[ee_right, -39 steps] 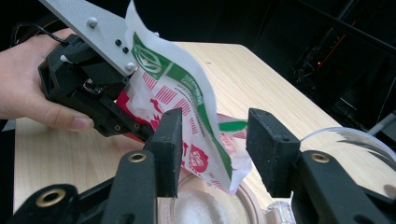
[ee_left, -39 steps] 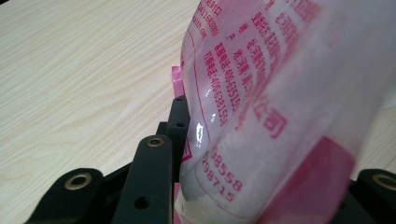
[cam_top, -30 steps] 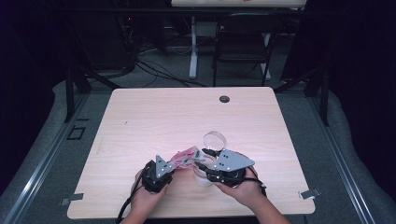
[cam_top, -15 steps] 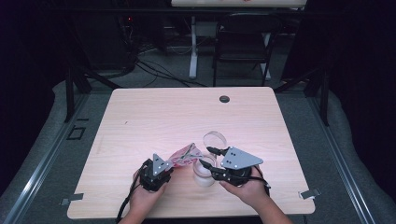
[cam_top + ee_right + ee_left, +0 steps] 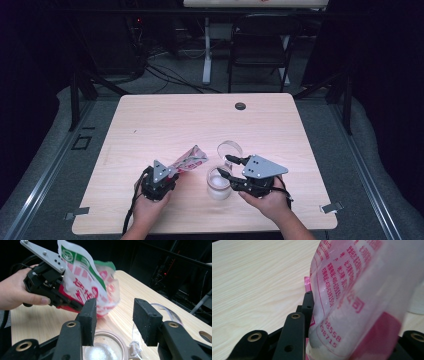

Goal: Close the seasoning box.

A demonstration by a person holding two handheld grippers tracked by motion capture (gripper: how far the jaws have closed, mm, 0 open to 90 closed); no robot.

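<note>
My left gripper (image 5: 172, 174) is shut on the lower end of a pink-and-white printed bag (image 5: 191, 158), which slants up and to the right above the table. In the left gripper view the bag (image 5: 352, 290) stands right against the lens, pinched between the jaws. To its right stands an open glass jar (image 5: 218, 183) with white powder in it. My right gripper (image 5: 224, 165) hovers just right of the jar, open, jaws pointing left. In the right gripper view the right gripper (image 5: 117, 317) holds nothing, with the jar (image 5: 105, 351) below and the bag (image 5: 87, 282) beyond.
A clear hinged lid (image 5: 230, 148) lies behind the jar. The wooden table (image 5: 165, 120) has a dark cable hole (image 5: 240, 106) near its far edge. A black chair (image 5: 260, 45) and cables stand on the floor beyond the table.
The two hands have drawn slightly apart: the left gripper moved left with the bag, the right gripper shifted right, away from the bag and the jar's mouth.
</note>
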